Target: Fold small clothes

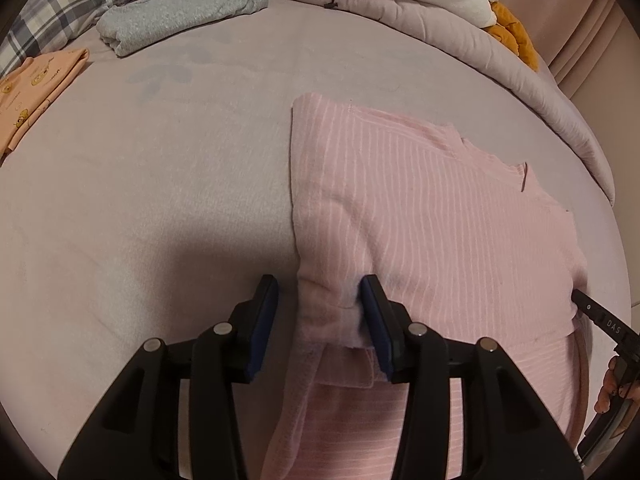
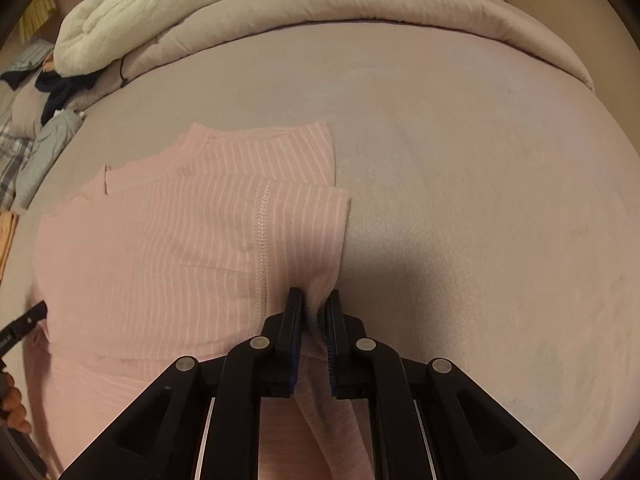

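Observation:
A pink striped garment (image 1: 420, 200) lies partly folded on the mauve bed sheet (image 1: 160, 200); it also shows in the right wrist view (image 2: 180, 240). My left gripper (image 1: 320, 300) is open, its fingers wide apart around the garment's left folded edge near the hem. My right gripper (image 2: 314, 312) is shut on the garment's right edge, with a fold of pink cloth pinched between its pads. The right gripper's tip (image 1: 596, 312) shows at the garment's right side in the left wrist view. The left gripper's tip (image 2: 28, 318) shows at the far left in the right wrist view.
A folded grey garment (image 1: 180, 12) and a folded orange printed garment (image 1: 36, 88) lie at the back left. A rolled quilt (image 2: 360, 8), a white blanket (image 2: 160, 4) and an orange plush toy (image 1: 516, 36) line the back. Bare sheet (image 2: 480, 200) lies right of the garment.

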Demonstrator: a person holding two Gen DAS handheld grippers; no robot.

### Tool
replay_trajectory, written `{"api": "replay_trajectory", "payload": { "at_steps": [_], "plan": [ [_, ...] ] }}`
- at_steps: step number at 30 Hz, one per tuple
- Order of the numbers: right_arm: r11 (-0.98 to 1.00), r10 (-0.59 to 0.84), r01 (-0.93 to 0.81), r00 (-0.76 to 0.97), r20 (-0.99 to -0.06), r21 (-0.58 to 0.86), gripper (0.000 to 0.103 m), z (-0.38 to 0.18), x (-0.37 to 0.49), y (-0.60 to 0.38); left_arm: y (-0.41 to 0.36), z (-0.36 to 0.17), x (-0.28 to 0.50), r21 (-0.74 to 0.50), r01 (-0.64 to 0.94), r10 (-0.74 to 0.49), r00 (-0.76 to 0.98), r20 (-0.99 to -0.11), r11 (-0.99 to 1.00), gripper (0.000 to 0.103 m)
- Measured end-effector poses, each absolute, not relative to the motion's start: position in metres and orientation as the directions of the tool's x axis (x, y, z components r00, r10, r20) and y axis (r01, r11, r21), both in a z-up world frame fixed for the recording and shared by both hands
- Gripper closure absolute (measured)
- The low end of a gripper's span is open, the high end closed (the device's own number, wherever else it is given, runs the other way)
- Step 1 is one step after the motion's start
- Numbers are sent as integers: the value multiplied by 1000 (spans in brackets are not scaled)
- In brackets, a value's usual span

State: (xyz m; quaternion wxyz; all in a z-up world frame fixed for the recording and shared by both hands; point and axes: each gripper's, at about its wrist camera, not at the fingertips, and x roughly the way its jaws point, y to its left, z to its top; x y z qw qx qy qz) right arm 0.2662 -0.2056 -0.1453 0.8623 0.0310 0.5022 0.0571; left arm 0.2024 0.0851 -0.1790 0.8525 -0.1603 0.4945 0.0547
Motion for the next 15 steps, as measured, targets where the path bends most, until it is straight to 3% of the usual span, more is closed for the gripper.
{"api": "replay_trajectory", "payload": {
  "at_steps": [15],
  "plan": [
    [983, 185, -97, 594, -783, 158, 97, -148, 246, -226, 80, -181, 203, -208, -248, -46, 532, -845, 946, 52]
  ]
}}
